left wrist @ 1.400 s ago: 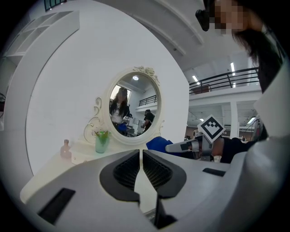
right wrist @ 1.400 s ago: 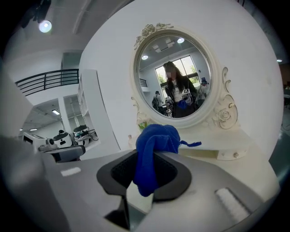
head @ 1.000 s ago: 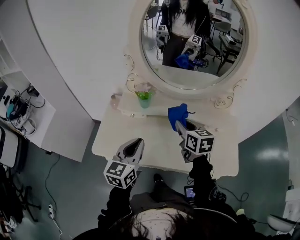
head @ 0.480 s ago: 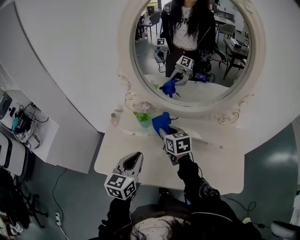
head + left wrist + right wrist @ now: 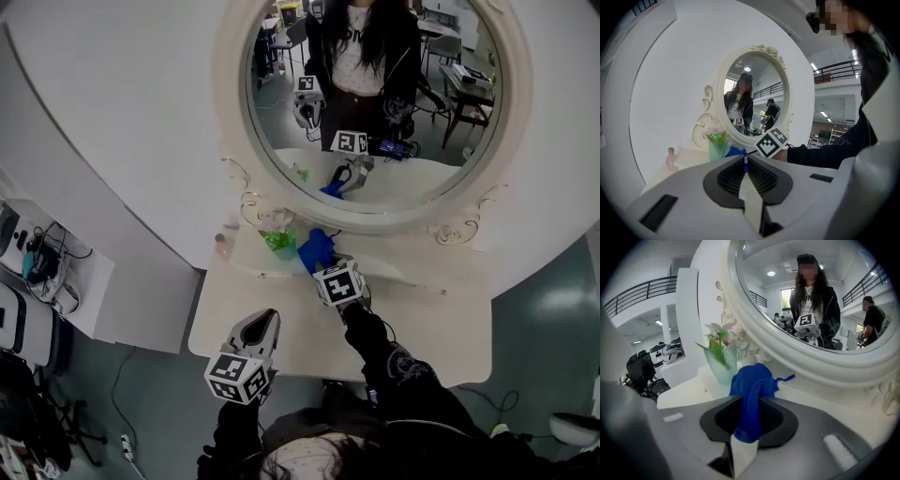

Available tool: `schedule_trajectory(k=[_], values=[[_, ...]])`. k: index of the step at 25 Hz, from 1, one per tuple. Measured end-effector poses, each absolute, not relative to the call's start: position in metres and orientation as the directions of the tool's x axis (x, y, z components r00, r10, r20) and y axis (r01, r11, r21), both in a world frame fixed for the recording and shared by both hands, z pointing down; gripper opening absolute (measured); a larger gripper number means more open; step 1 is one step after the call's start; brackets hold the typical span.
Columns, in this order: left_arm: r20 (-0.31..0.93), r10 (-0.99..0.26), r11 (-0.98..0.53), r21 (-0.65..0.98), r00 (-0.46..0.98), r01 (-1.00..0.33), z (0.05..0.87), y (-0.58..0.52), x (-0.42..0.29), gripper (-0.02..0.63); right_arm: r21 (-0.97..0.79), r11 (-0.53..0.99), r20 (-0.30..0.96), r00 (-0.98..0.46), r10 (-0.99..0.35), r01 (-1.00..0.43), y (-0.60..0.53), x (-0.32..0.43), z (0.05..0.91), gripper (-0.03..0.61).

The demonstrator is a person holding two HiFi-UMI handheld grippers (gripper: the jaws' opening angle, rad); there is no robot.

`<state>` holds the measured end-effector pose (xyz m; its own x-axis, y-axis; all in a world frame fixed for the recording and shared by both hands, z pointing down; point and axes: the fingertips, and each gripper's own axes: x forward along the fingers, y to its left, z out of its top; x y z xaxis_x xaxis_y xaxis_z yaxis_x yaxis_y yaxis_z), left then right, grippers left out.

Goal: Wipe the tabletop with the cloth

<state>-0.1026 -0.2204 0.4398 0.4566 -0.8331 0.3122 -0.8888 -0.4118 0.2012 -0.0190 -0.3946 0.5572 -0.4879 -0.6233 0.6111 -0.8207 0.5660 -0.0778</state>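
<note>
A blue cloth is bunched between the jaws of my right gripper, which is shut on it. It hangs over the raised back shelf of the cream dressing table, close to a green vase. My left gripper hovers over the table's front left, jaws closed together with nothing between them. In the left gripper view the cloth shows beside the vase.
A large oval mirror in an ornate white frame rises behind the shelf. A small pink bottle stands at the shelf's left end. A white side cabinet with cables lies to the left, green floor around.
My right gripper has carried the blue cloth left and toward the mirror, from the shelf's middle to right beside the green vase. The left gripper has stayed put.
</note>
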Motion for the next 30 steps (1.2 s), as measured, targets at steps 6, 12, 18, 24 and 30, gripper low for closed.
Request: schedule_trajectory(k=[6, 12, 18, 24, 30], values=[[0.314, -0.807, -0.456, 0.207, 0.5, -0.866, 0.442, -0.226, -0.085, 0.002, -0.02, 0.508, 0.643, -0.4, -0.653, -0.861, -0.39, 0.033, 0.571, 0.091], [0.293, -0.782, -0.512, 0.201, 0.55, -0.835, 0.434, -0.232, -0.06, 0.002, 0.003, 0.429, 0.648, -0.325, -0.688, -0.903, -0.389, 0.092, 0.57, 0.091], [0.291, -0.751, -0.555, 0.211, 0.593, -0.805, 0.436, -0.234, -0.034, 0.002, 0.021, 0.349, 0.659, -0.25, -0.71, -0.937, -0.382, 0.156, 0.573, 0.091], [0.29, -0.722, -0.589, 0.218, 0.628, -0.778, 0.436, -0.237, -0.008, 0.002, 0.049, 0.262, 0.67, -0.163, -0.724, -0.964, -0.372, 0.232, 0.573, 0.091], [0.29, -0.698, -0.618, 0.218, 0.655, -0.756, 0.436, -0.239, 0.016, 0.002, 0.079, 0.17, 0.681, -0.072, -0.729, -0.982, -0.362, 0.308, 0.572, 0.091]])
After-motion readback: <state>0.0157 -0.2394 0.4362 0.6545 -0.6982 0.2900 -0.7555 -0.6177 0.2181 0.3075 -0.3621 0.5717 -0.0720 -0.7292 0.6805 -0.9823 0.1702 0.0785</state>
